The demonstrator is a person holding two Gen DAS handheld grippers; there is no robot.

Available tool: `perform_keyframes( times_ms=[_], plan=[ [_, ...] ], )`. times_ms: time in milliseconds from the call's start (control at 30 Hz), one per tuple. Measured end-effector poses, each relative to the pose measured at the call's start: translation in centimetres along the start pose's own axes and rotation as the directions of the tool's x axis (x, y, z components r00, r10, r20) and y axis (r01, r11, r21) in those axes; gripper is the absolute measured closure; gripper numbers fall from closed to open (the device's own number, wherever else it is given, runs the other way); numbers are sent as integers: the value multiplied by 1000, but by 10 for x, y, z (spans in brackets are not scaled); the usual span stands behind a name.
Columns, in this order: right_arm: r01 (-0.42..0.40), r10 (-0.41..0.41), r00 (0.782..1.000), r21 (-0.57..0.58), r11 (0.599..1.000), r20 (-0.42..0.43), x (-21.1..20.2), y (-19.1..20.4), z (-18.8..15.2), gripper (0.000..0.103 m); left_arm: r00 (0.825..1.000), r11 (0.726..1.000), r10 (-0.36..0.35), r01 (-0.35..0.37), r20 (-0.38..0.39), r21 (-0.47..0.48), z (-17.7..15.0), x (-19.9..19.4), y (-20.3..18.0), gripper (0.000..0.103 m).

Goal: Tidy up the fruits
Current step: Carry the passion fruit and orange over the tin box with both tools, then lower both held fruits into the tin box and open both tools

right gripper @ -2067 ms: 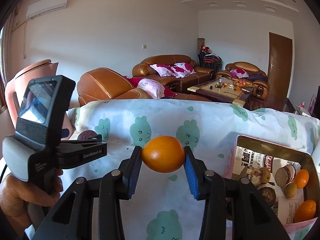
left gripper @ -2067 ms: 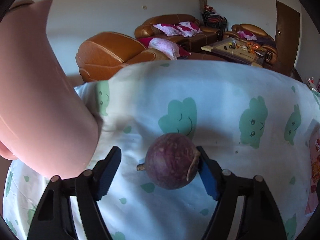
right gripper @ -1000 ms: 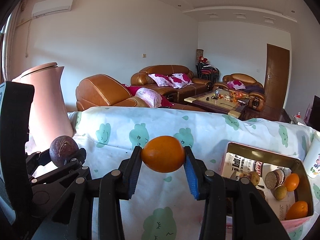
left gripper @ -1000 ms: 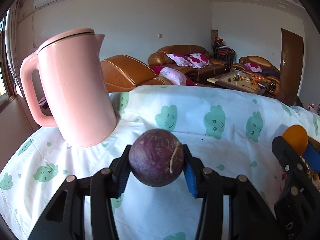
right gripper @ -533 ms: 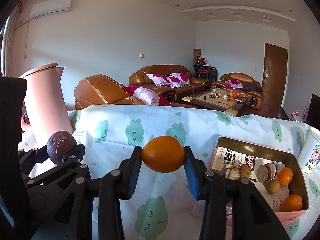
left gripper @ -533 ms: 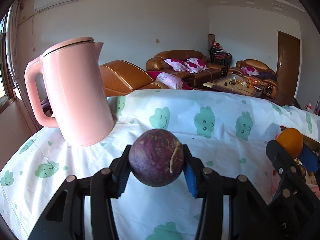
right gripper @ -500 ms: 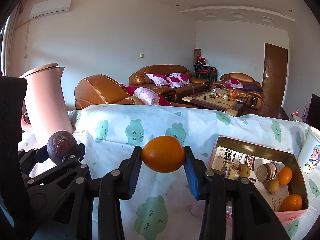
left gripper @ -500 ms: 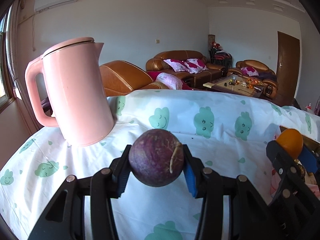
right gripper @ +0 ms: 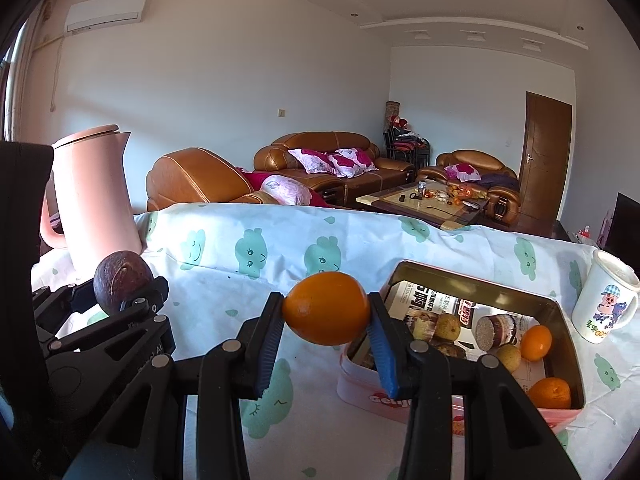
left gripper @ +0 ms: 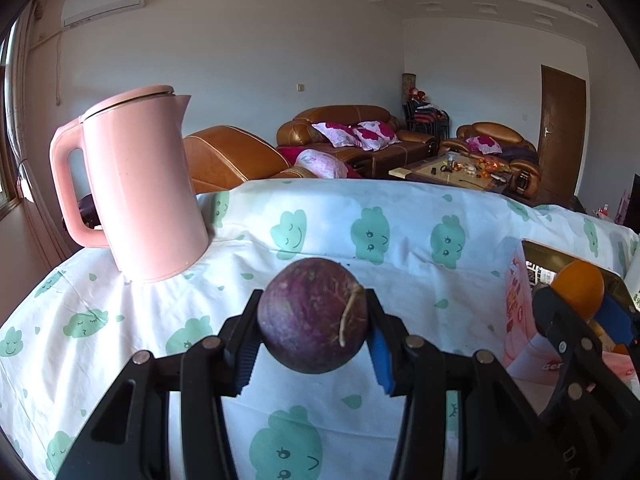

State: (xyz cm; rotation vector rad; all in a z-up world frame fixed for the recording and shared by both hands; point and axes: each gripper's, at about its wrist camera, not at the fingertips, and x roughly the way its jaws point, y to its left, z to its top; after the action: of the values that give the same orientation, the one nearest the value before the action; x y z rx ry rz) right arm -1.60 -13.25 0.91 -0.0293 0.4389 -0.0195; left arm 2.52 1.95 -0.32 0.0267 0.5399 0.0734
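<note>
Both hands carried fruit above the clouded tablecloth [right gripper: 280, 412] toward the tin box [right gripper: 560, 312]. The left gripper [left gripper: 313, 328] had its jaws closed part-way around a purple passion fruit [left gripper: 312, 316], the pads pressing its sides, and hung well left of the box, nearer the pink kettle [left gripper: 140, 184]. The right gripper [right gripper: 326, 316] likewise clamped an orange [right gripper: 326, 308], just left of the box's near corner. The step in hand looked like carrying both fruits to the box and dropping them in. To do it well, the orange should probably go first, since it was closer: bring it over the open middle of the box, lower it past the rim, and only then loosen the jaws so it did not bounce out or roll. The passion fruit should wait its turn so the two grippers would not knock together over the narrow opening. Inside the box, on printed paper lining, lay two oranges [right gripper: 536, 342] along the right side, two small yellowish-green fruits [right gripper: 448, 326], and what seemed a halved brown fruit [right gripper: 494, 330]; the left half was partly hidden behind the right gripper's finger. A white mug [right gripper: 604, 304] stood just right of the box, its contents out of sight.
</note>
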Motion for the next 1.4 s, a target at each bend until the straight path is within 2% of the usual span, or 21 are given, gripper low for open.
perform_keyframes(
  times_ms=[400, 833, 1100, 1400],
  plan=[
    [31, -31, 1000, -8, 999, 1, -13, -26, -7, 59, 999, 998, -50, 50, -6, 28, -8, -15, -31, 54],
    [80, -80, 997, 30, 996, -6, -14, -73, -7, 59, 991, 989, -135, 136, -20, 67, -8, -21, -77, 54],
    [149, -150, 989, 74, 986, 14, -16, -115, 0, 59, 976, 970, -216, 216, -12, 108, 2, -22, -118, 54],
    [224, -225, 974, 155, 962, -12, -11, -169, 1, 59, 958, 949, -284, 285, -22, 136, 12, -17, -163, 54]
  ],
)
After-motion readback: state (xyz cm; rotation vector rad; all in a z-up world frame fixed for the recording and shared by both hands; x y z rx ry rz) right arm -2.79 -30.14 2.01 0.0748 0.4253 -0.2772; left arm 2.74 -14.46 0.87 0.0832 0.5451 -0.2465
